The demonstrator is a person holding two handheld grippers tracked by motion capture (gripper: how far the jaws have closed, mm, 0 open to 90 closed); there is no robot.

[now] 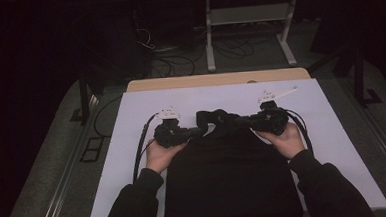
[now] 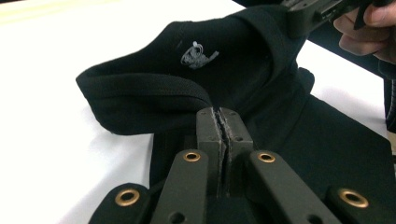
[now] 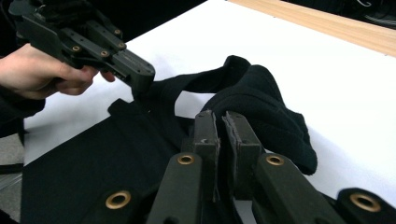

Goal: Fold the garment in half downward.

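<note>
High view: a black garment [image 1: 229,171] lies on the white board [image 1: 133,156], its lower part hanging over the board's near edge. The left gripper [image 1: 198,131] and right gripper [image 1: 239,120] meet at the garment's far end, near the board's middle.

Left gripper view: jaws clenched on a fold of the garment [image 2: 196,88] beside its printed neck label [image 2: 198,54].

Right gripper view: jaws clamped on the bunched collar cloth [image 3: 261,102]; the left gripper [image 3: 142,77] pinches the same end, just beside.
</note>
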